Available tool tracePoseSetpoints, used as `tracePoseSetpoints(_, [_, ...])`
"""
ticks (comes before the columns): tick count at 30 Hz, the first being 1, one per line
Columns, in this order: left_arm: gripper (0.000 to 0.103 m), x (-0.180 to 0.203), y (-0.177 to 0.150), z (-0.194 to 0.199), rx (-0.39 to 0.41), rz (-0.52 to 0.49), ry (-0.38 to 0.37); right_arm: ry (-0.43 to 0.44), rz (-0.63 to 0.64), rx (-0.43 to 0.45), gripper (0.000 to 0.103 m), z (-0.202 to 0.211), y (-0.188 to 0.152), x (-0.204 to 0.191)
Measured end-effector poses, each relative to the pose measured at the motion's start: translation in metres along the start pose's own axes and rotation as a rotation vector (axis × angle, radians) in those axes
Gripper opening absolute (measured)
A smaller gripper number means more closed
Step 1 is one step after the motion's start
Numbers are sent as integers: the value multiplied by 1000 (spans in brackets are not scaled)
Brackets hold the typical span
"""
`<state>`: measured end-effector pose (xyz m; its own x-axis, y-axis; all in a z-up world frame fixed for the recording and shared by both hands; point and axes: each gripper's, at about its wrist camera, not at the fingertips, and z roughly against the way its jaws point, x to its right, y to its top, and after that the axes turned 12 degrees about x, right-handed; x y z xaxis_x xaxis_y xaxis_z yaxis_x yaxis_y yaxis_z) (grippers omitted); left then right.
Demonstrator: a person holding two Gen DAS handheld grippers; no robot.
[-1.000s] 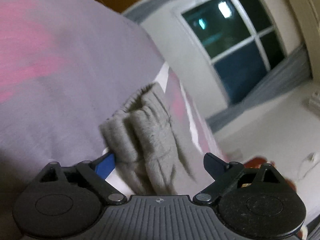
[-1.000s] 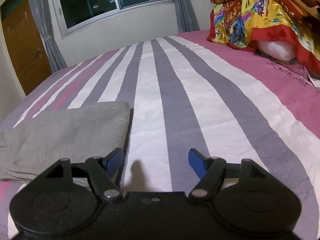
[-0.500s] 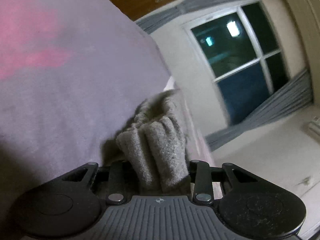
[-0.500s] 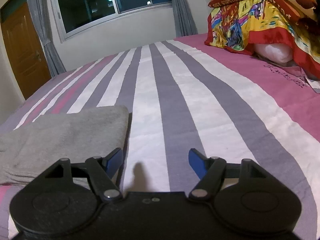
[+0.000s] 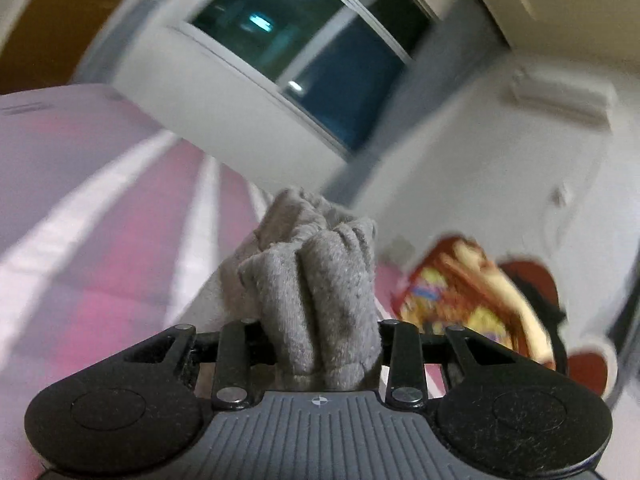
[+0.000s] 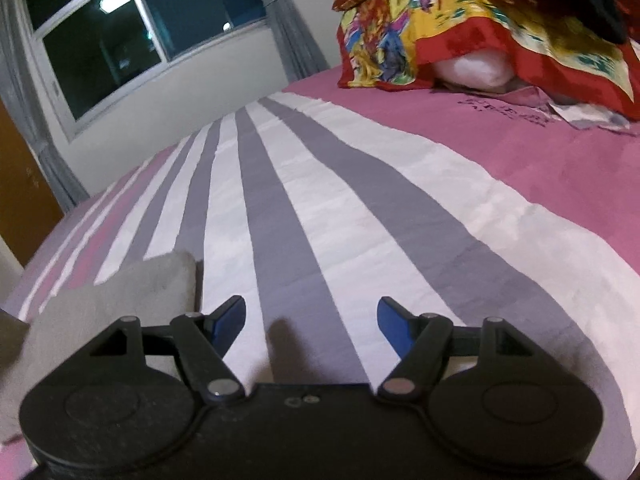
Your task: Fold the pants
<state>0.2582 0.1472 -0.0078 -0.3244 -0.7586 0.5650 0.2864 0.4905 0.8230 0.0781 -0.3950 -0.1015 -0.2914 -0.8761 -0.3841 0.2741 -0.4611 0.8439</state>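
Observation:
The grey fleece pants (image 5: pixel 316 280) fill the middle of the left wrist view as a thick bunched fold. My left gripper (image 5: pixel 318 336) is shut on that bunch and holds it up off the striped bedspread (image 5: pixel 100 240); its pads are hidden by the cloth. In the right wrist view the pants (image 6: pixel 120 292) lie folded on the bed at the lower left. My right gripper (image 6: pixel 311 316) is open over the striped bedspread (image 6: pixel 320 200), just right of the pants, with nothing between its blue fingertips (image 6: pixel 390 314).
A pile of colourful pillows and blankets (image 6: pixel 480 32) sits at the head of the bed on the right. A dark window (image 6: pixel 132 36) with grey curtains is in the far wall. A wooden door (image 6: pixel 20 208) stands at the left.
My left gripper closed on the bunched pants, then swung up and sideways with them, so the bed dropped in its view. The right gripper shifted slightly and rolled.

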Motion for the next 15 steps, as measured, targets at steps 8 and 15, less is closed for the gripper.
tracePoseSetpoints(8, [34, 117, -94, -53, -194, -148, -55, 31, -118, 41, 75, 9, 6, 20])
tracePoseSetpoints(15, [35, 179, -152, -82, -297, -395, -16, 60, -199, 49, 75, 10, 9, 36])
